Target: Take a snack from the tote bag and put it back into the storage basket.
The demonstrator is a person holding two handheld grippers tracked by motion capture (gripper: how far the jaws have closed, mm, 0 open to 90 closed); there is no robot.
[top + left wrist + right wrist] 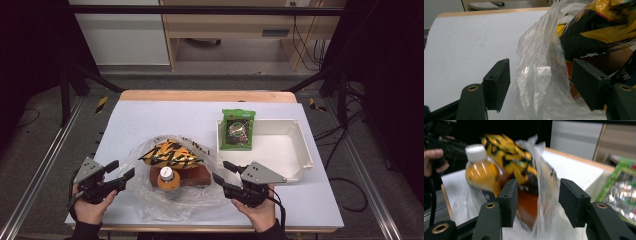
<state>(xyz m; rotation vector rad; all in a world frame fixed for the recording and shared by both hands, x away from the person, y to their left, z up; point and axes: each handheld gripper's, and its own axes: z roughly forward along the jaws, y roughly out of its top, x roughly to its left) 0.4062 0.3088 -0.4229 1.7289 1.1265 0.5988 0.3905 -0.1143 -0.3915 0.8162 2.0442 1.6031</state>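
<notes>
A clear plastic bag (150, 195) lies at the table's front middle. It holds a yellow-and-black snack packet (170, 155), an orange juice bottle (168, 179) with a white cap, and a red-brown box (192, 175). My left gripper (123, 169) is at the bag's left edge. In the left gripper view its jaws (541, 82) stand open, with loose bag film (539, 75) between them untouched by the pads. My right gripper (221, 171) is at the bag's right edge, also open (536, 202). Bag film (544, 195) hangs in its gap, in front of the bottle (482, 175) and the packet (509, 157).
A white tray (290, 145) sits at the right of the table, with a green snack packet (238, 129) leaning on its left wall. A white sheet (165, 115) covers the tabletop, and the wooden table edge (207, 95) runs along the back.
</notes>
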